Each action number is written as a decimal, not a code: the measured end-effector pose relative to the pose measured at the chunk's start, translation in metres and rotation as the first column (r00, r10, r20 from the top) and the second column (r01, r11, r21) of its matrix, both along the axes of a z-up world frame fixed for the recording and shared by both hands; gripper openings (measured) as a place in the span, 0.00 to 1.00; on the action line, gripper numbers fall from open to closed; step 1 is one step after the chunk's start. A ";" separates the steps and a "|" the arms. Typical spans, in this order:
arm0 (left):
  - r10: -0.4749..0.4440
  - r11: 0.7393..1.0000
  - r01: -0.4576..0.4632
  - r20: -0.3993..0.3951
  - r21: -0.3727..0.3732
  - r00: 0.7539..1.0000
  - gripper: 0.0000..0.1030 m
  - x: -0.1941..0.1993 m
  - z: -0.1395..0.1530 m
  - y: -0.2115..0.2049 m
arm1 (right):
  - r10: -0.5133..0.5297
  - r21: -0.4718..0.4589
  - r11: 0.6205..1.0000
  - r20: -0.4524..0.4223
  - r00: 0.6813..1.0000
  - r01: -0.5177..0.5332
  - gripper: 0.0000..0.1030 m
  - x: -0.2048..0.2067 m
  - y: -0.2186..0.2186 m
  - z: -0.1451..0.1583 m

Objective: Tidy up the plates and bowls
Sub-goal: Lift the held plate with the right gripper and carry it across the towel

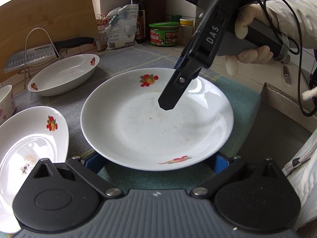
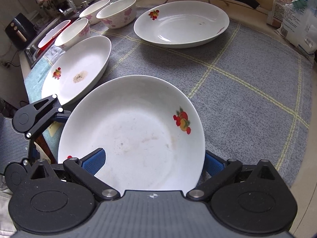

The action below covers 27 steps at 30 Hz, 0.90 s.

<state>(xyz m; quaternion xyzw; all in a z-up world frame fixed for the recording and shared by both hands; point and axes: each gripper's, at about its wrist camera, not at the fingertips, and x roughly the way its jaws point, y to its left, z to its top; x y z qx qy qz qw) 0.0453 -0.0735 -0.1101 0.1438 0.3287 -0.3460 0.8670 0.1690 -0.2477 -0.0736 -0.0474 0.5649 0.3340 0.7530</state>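
Right tongs [image 2: 154,161]: jaws spread wide across the near rim of the white plate; 1 blue pad [image 2: 94,161] lies over the plate's inside, the other blue pad [image 2: 213,163] sits just outside the rim. From the left wrist view the same tool [image 1: 168,102] reaches down over the plate's far side, but I cannot tell from there whether it presses on the rim.

Left tongs [image 1: 156,163]: spread wide too, with blue pads showing at both sides under the plate's near edge; contact is hidden by the plate, so I cannot tell whether they touch it.

Right hand [image 1: 251,39]: gloved, wrapped around the tool's handle, a black cable looping beside it.

White plate [image 2: 138,123]: round, fruit prints on the rim, faint smears in its well. It sits between the 2 tools, at the corner of the green mat [image 1: 241,103] near the counter's edge.

Stained dish [image 2: 79,65]: oval, just beside the held plate on its left, a brownish spot in the middle.

Clean oval dish [image 2: 182,23]: farther back on the grey checked cloth [image 2: 247,91], well apart from the held plate.

Bowls: 4 with pink flowers; the nearest bowl [image 2: 73,32] is behind the stained dish, the others are beyond it toward the sink [image 2: 33,47].

Back of counter: a knife [image 1: 39,56] on a wire stand, a cutting board [image 1: 49,13], a green-lidded jar [image 1: 164,33], a dark bottle [image 1: 138,10] and a crumpled bag [image 1: 121,27].
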 end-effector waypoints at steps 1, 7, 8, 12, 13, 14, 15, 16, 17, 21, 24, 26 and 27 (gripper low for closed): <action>-0.002 1.000 0.002 0.000 0.001 1.000 1.00 0.000 0.000 0.000 | 0.003 0.009 1.000 -0.006 1.000 -0.003 1.00 0.002 0.000 0.000; -0.005 1.000 0.005 -0.007 0.006 1.000 1.00 0.002 0.001 -0.002 | 0.006 0.048 0.999 -0.054 0.999 -0.004 1.00 0.011 0.000 -0.001; -0.006 1.000 0.006 -0.009 0.008 1.000 1.00 0.002 0.001 -0.002 | 0.010 0.048 0.999 -0.059 0.998 -0.007 1.00 0.012 0.001 -0.001; -0.010 1.000 0.010 -0.016 0.013 1.000 1.00 0.004 0.001 -0.002 | 0.010 0.063 0.998 -0.089 0.996 -0.005 1.00 0.014 -0.001 -0.001; -0.011 1.000 0.012 -0.018 0.014 1.000 1.00 0.005 0.001 -0.003 | 0.007 0.068 0.998 -0.099 0.995 -0.001 1.00 0.015 -0.002 -0.001; -0.013 1.000 0.013 -0.021 0.016 1.000 1.00 0.006 0.001 -0.003 | 0.008 0.071 0.998 -0.105 0.994 -0.001 1.00 0.016 -0.002 -0.001; -0.015 1.000 0.015 -0.023 0.018 1.000 1.00 0.007 0.001 -0.003 | 0.009 0.073 0.997 -0.112 0.994 -0.001 1.00 0.017 -0.003 -0.001; -0.015 1.000 0.016 -0.026 0.020 1.000 1.00 0.007 0.001 -0.003 | 0.010 0.074 0.997 -0.116 0.993 -0.001 1.00 0.017 -0.003 -0.001; -0.016 1.000 0.016 -0.028 0.023 0.999 1.00 0.008 0.002 -0.004 | 0.011 0.073 0.997 -0.118 0.993 -0.003 1.00 0.017 -0.003 0.000; -0.017 0.999 0.018 -0.037 0.033 0.999 1.00 0.009 0.002 -0.006 | 0.009 0.052 0.999 -0.129 0.992 -0.002 1.00 0.017 -0.001 0.000; -0.016 0.999 0.017 -0.043 0.040 0.999 1.00 0.010 0.003 -0.007 | 0.008 0.045 0.999 -0.128 0.992 -0.002 1.00 0.016 -0.001 0.000; -0.017 0.999 0.019 -0.047 0.045 0.999 1.00 0.011 0.003 -0.007 | 0.006 0.041 0.999 -0.127 0.992 0.000 1.00 0.016 0.000 0.000; -0.019 0.999 0.021 -0.049 0.049 0.999 1.00 0.011 0.004 -0.008 | 0.004 0.040 0.999 -0.129 0.992 0.001 1.00 0.015 0.000 0.000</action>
